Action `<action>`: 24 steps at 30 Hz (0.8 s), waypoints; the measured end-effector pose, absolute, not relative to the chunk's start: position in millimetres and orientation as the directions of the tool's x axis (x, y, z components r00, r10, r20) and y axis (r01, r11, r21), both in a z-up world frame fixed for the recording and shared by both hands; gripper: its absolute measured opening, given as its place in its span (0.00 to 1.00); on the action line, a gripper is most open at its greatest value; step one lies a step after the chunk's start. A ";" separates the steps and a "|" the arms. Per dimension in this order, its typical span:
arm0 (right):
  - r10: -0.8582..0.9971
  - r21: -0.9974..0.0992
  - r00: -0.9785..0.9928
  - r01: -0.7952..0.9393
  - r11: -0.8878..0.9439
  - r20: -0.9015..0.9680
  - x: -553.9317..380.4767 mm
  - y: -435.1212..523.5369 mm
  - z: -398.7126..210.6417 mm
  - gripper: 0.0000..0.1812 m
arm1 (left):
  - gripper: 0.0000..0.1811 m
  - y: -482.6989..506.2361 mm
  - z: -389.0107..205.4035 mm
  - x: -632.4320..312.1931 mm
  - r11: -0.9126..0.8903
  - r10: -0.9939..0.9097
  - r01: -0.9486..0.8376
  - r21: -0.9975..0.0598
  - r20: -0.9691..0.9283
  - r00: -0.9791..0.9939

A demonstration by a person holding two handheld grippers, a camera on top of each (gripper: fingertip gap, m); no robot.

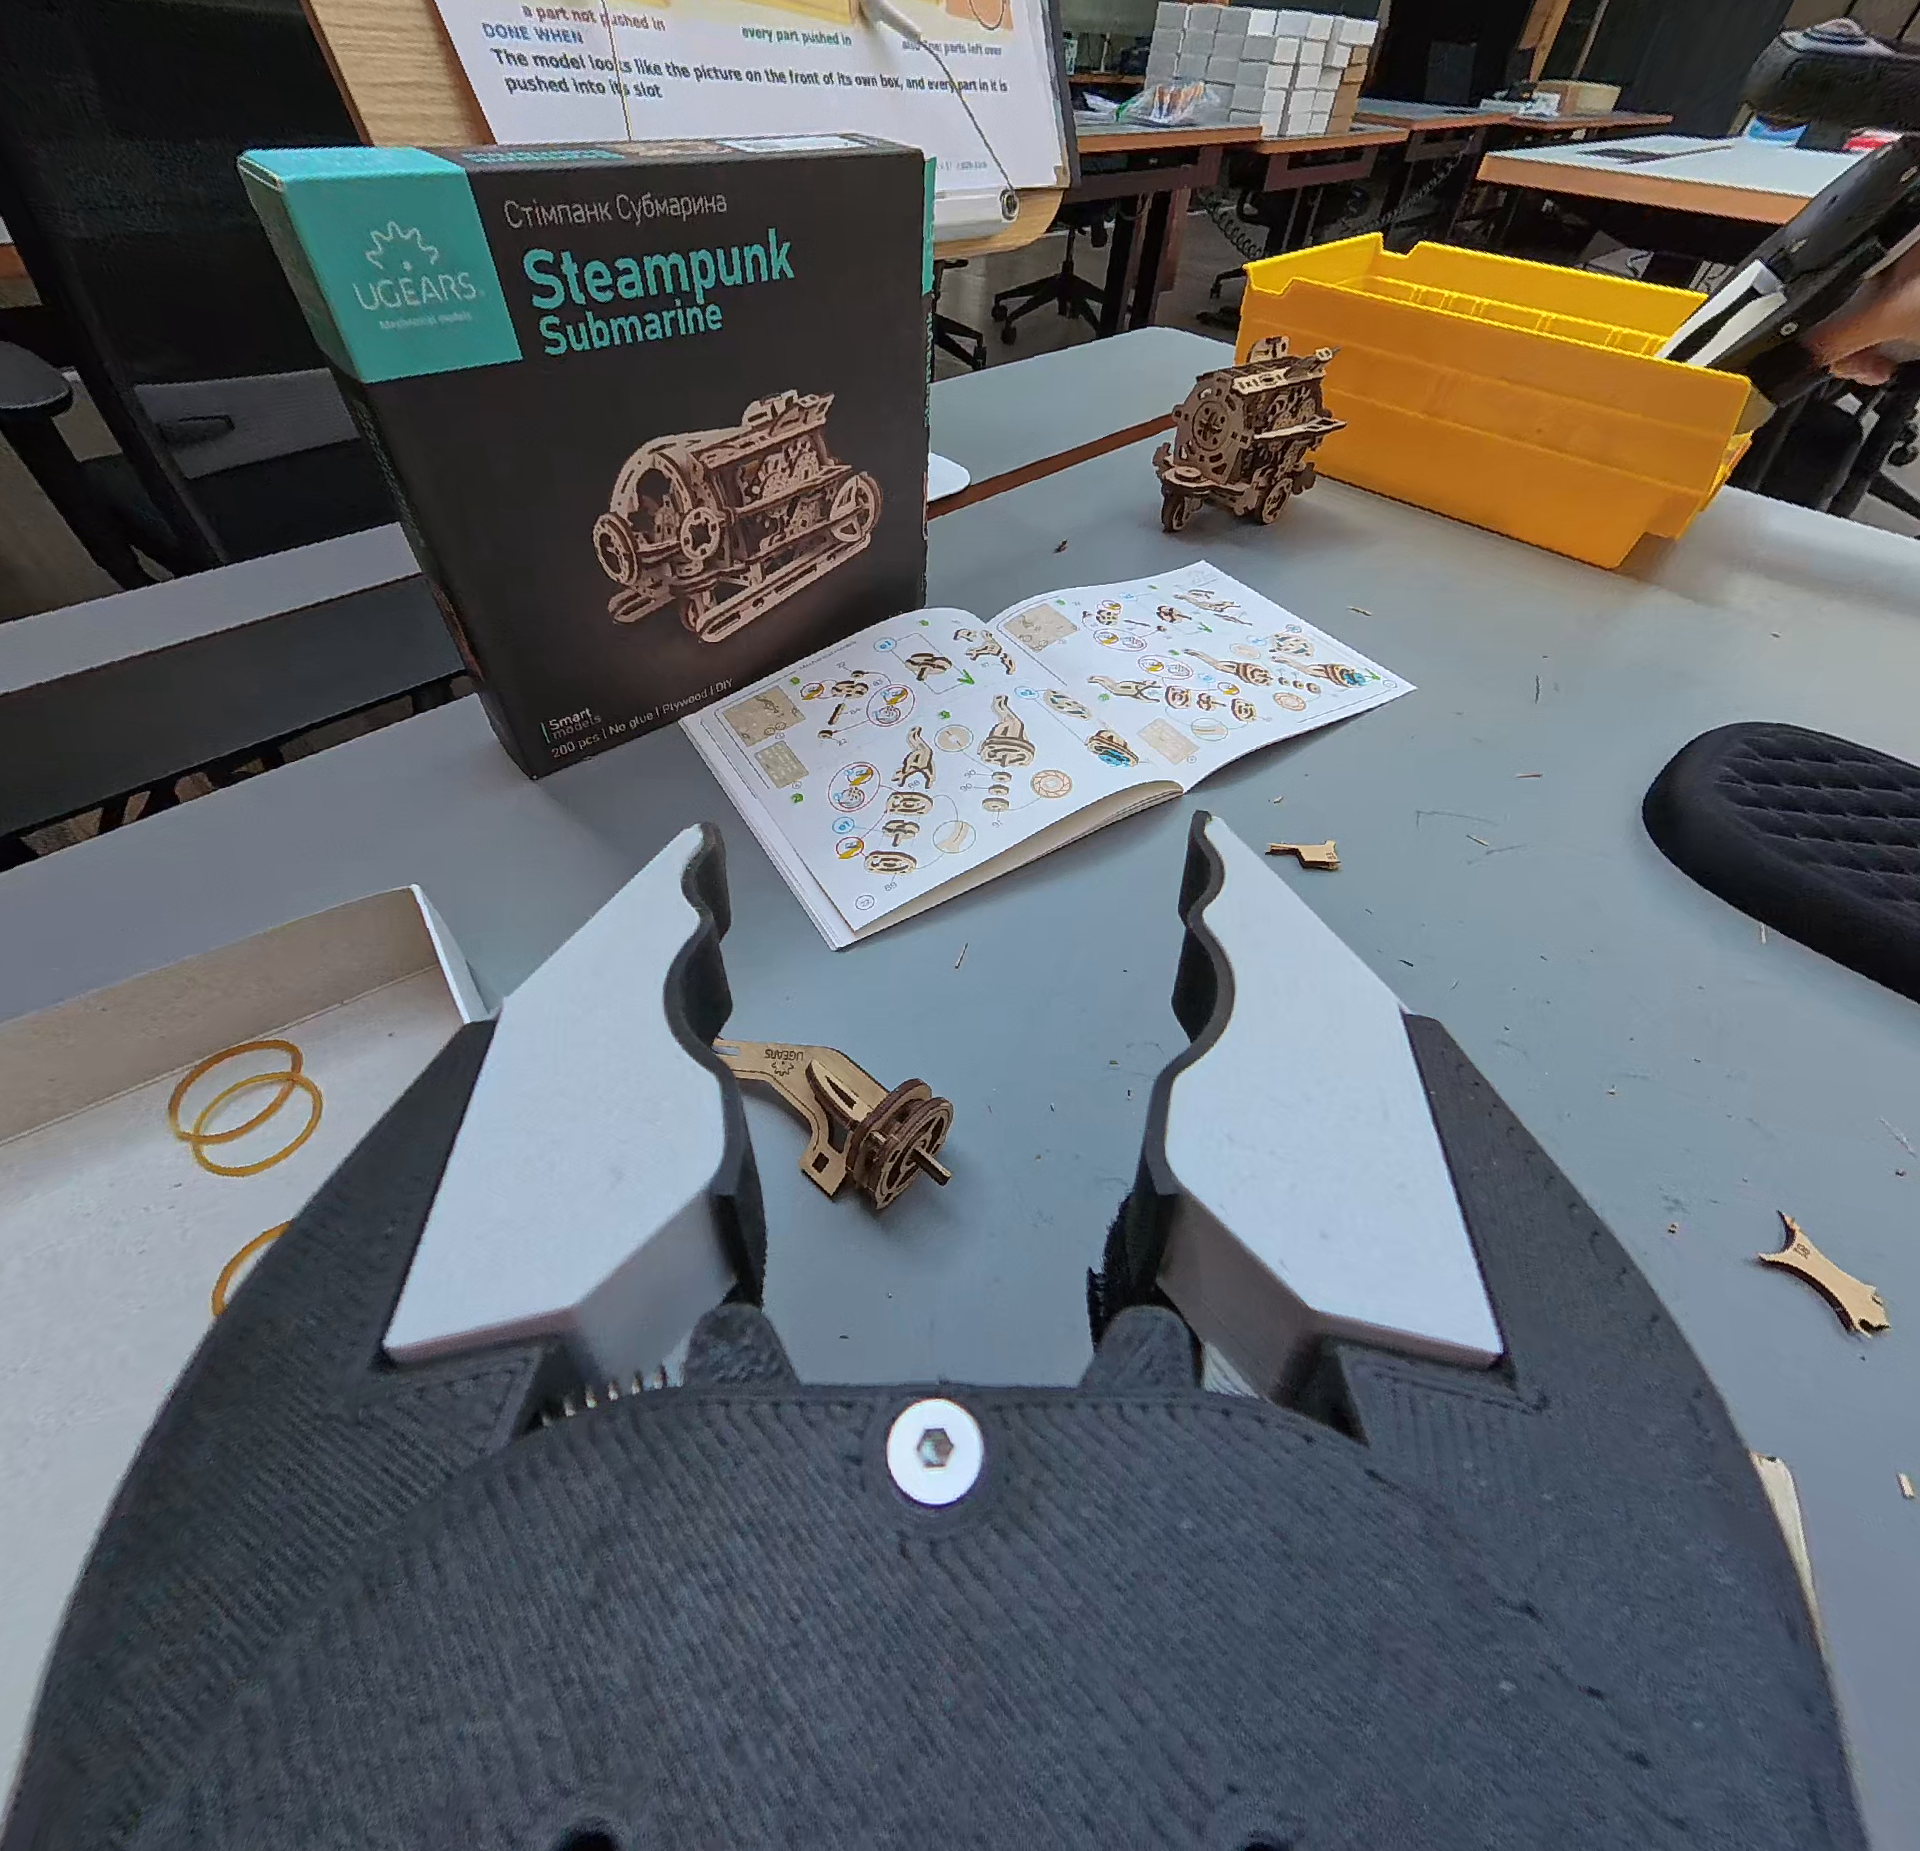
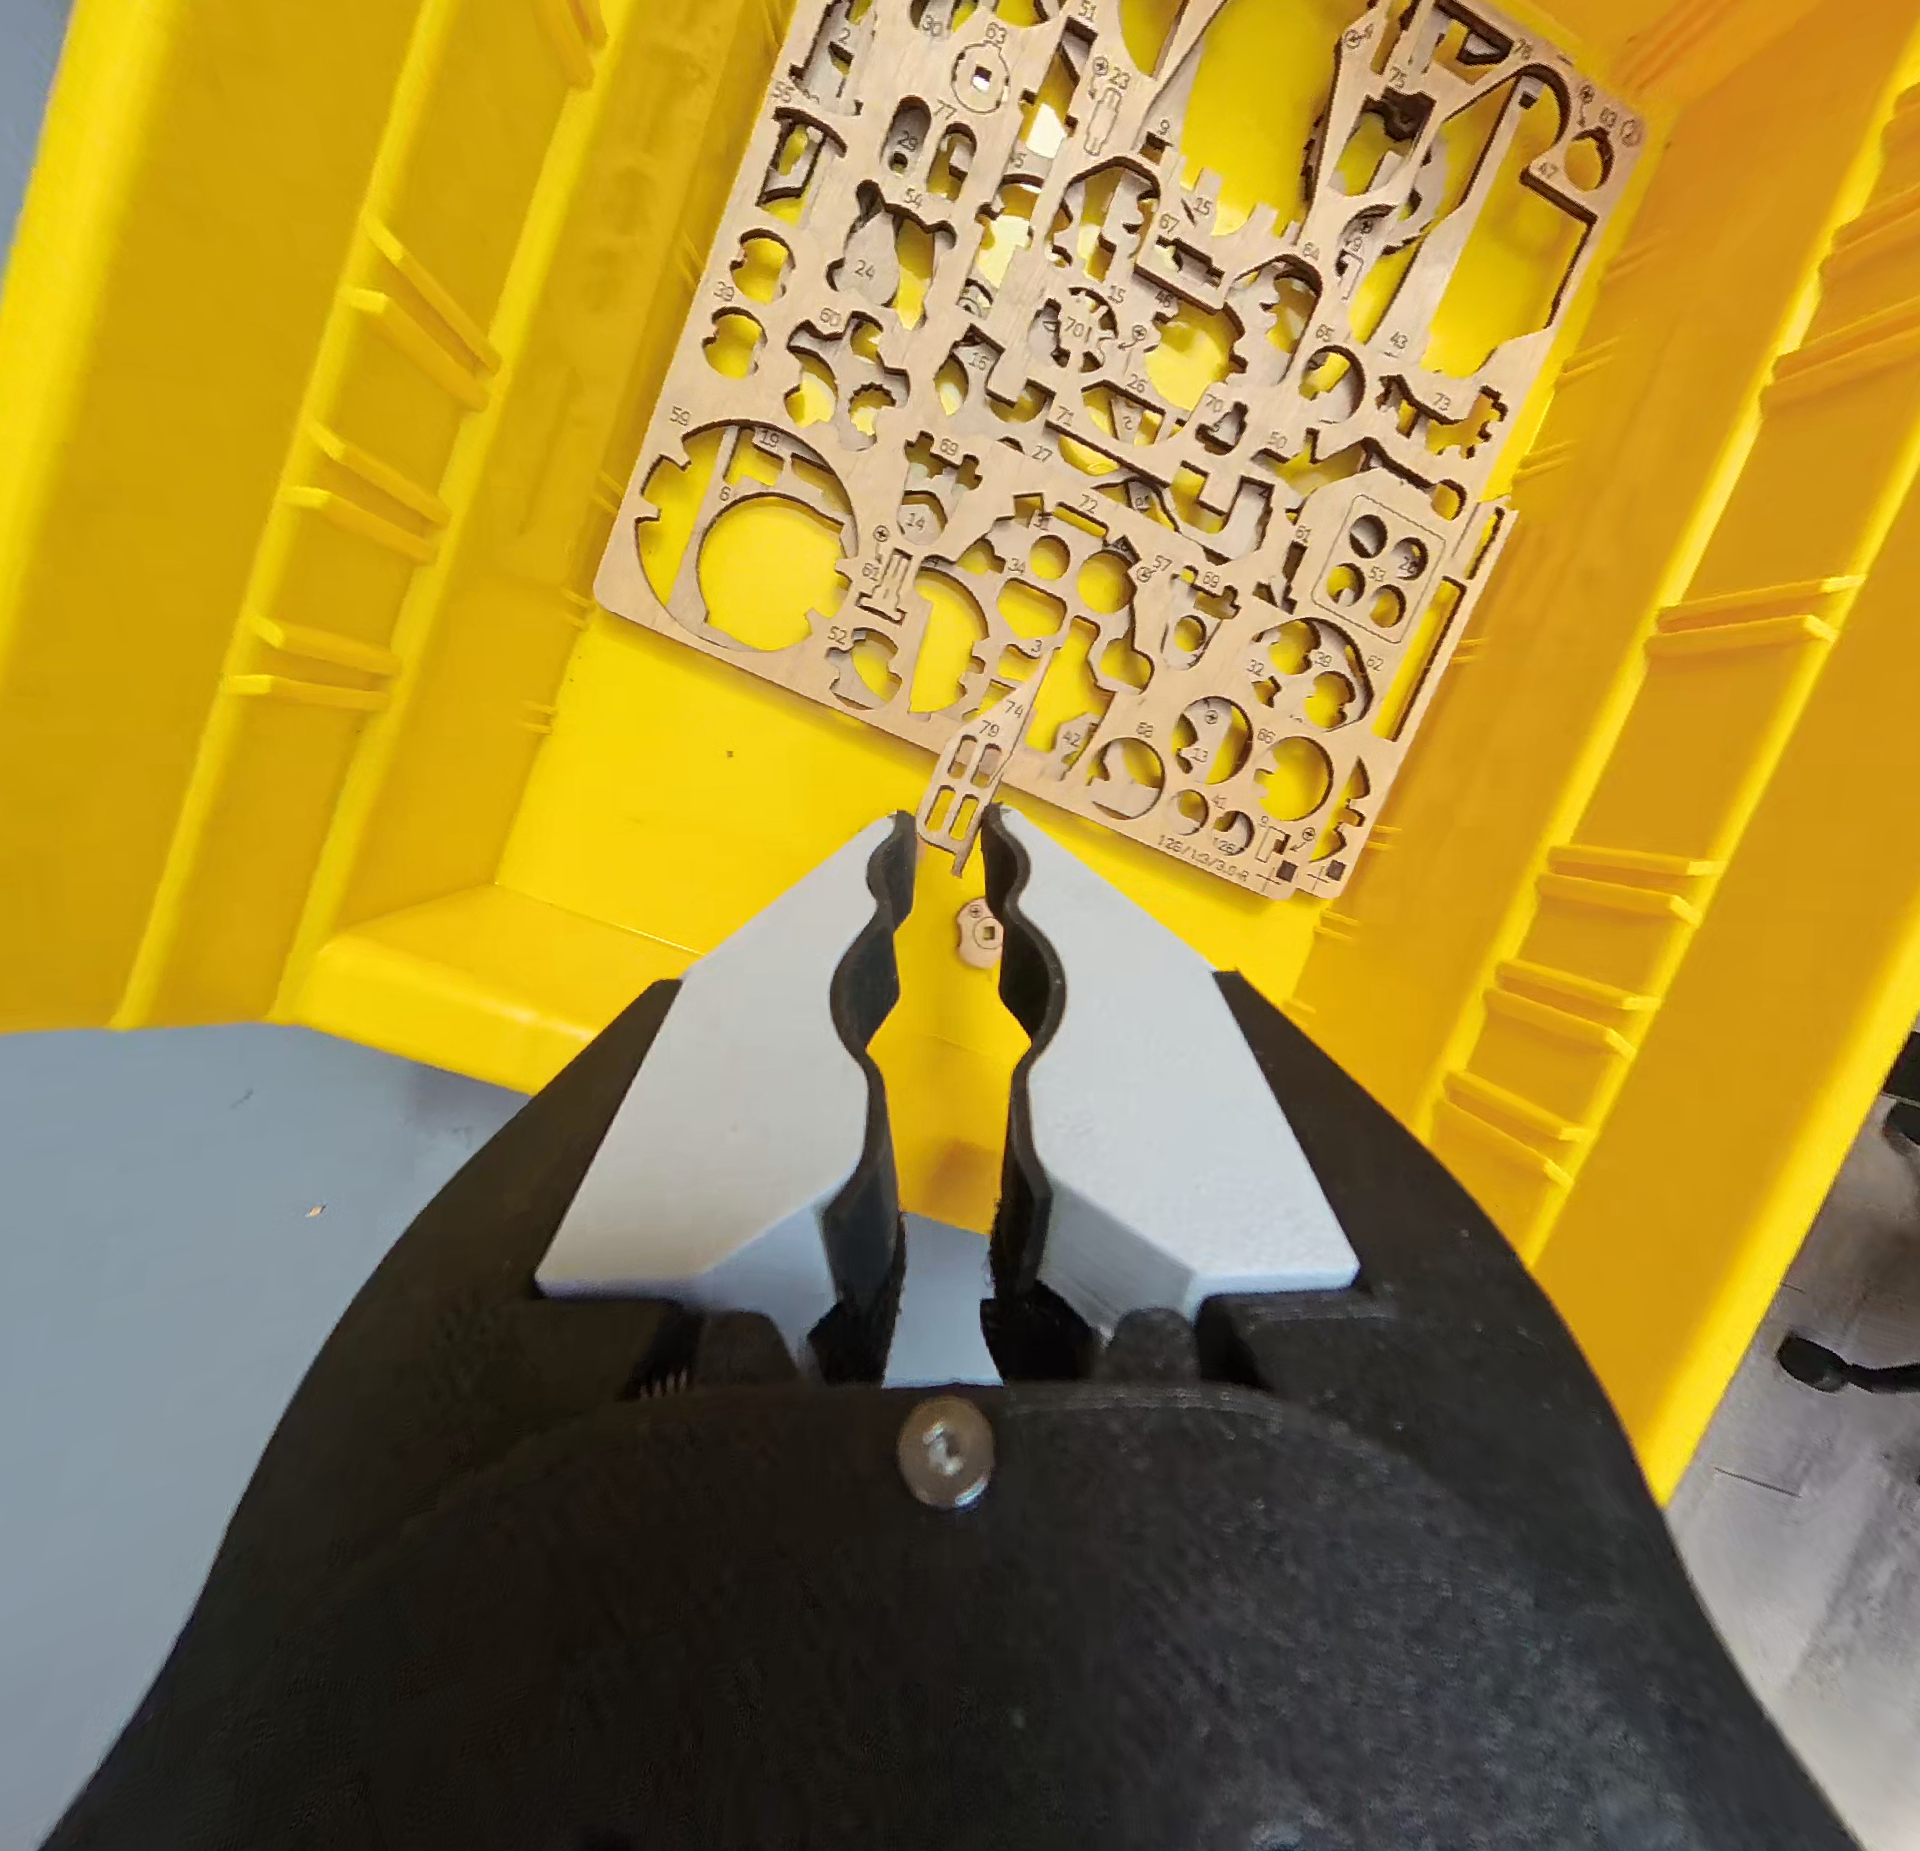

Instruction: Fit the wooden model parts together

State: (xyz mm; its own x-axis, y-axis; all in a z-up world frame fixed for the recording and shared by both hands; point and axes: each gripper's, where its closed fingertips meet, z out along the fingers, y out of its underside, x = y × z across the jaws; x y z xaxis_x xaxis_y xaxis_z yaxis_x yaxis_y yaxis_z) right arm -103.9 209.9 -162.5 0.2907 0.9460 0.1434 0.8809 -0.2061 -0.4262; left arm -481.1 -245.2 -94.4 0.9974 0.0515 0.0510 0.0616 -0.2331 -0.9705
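Observation:
In the left wrist view, my left gripper [image 1: 951,871] is open and empty above the grey table [image 1: 1455,1022]. A small wooden sub-assembly with a wheel and axle [image 1: 862,1126] lies on the table between its fingers, close to the left finger. A part-built wooden model [image 1: 1242,430] stands at the back beside the yellow bin [image 1: 1475,419]. In the right wrist view, my right gripper [image 2: 951,830] is inside the yellow bin [image 2: 364,451], shut on a small flat wooden piece [image 2: 966,783]. Behind it lies a punched-out plywood parts sheet [image 2: 1091,399]. A small round wooden piece [image 2: 982,934] lies on the bin floor.
The model's box [image 1: 613,430] stands upright at the back left, an open instruction booklet [image 1: 1039,731] in front of it. A white tray [image 1: 156,1126] with rubber bands [image 1: 244,1105] is at left. A black pad [image 1: 1808,845] lies right. Wood scraps [image 1: 1823,1271] are scattered. The other gripper [image 1: 1808,284] reaches into the bin.

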 end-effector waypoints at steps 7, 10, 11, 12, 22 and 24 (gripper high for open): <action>0.974 -0.296 0.225 0.930 -0.216 -0.003 -102.9 172.5 -170.2 0.07 | 0.48 -244.5 -95.1 -479.1 -0.237 0.045 0.056 -0.970 0.047 0.998; 0.963 -0.238 0.264 0.934 -0.267 -0.045 -99.5 168.4 -173.6 0.07 | 0.48 -244.2 -96.1 -479.1 -0.240 0.044 0.058 -0.969 0.049 0.998; 0.961 -0.230 0.270 0.933 -0.275 -0.053 -99.5 168.0 -174.0 0.07 | 0.48 -244.2 -96.4 -479.5 -0.241 0.045 0.059 -0.969 0.049 0.998; 0.960 -0.228 0.273 0.933 -0.280 -0.062 -100.5 167.4 -174.6 0.07 | 0.48 -244.2 -96.7 -480.1 -0.242 0.048 0.061 -0.968 0.051 0.998; 0.946 -0.258 0.318 0.910 -0.324 -0.067 -104.1 171.2 -171.5 0.11 | 0.48 -246.0 -96.0 -485.5 -0.237 0.072 0.073 -0.969 0.057 0.996; 0.943 -0.345 0.319 0.879 -0.331 -0.092 -110.0 168.9 -156.3 0.12 | 0.48 -247.2 -91.9 -486.5 -0.224 0.076 0.072 -0.972 0.056 0.996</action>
